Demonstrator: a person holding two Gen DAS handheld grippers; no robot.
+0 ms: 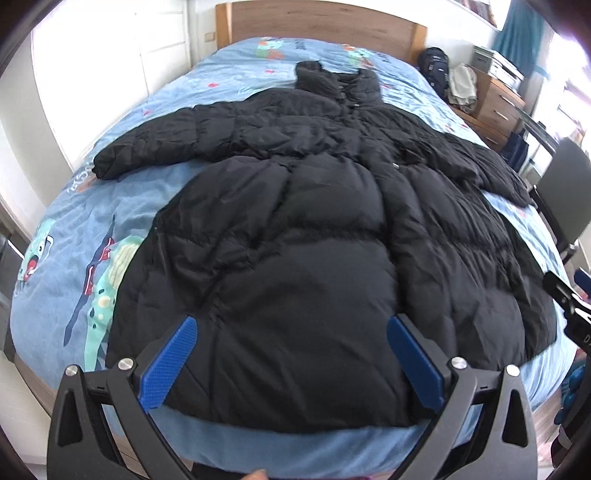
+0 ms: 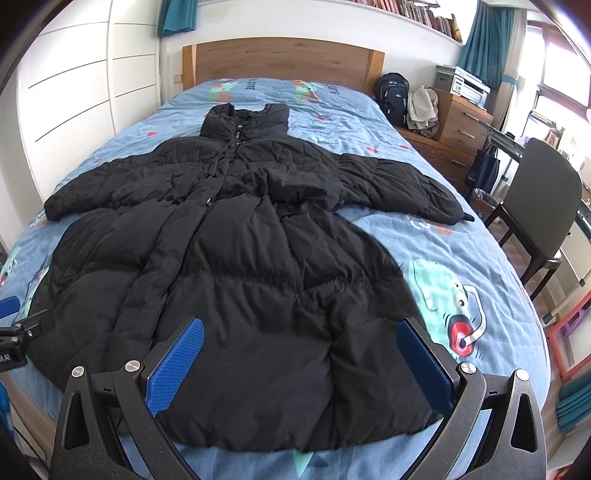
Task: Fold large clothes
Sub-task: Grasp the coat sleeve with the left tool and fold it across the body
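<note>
a bed (image 2: 424,236) is covered by a light blue sheet printed with cartoon creatures, and a wooden headboard (image 2: 282,59) is seen at its far end. a dark backpack (image 2: 391,94) is propped beside the headboard, next to a heap of pale clothes (image 2: 423,109) laid against a wooden chest of drawers (image 2: 461,127). a printer (image 2: 461,83) is set on top of the chest. a dark chair (image 2: 535,199) is placed near the bed's right edge. teal curtains (image 2: 485,40) are hung by the window, and books are lined on a high shelf (image 2: 413,9).

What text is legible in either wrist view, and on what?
Nothing reads whole.
Bedsheet print near the headboard: letters upside down, too blurred to read.
Left gripper mount lettering: cut off, unreadable.
Book spines on the shelf: too small.
Black coat: no label shows.
</note>
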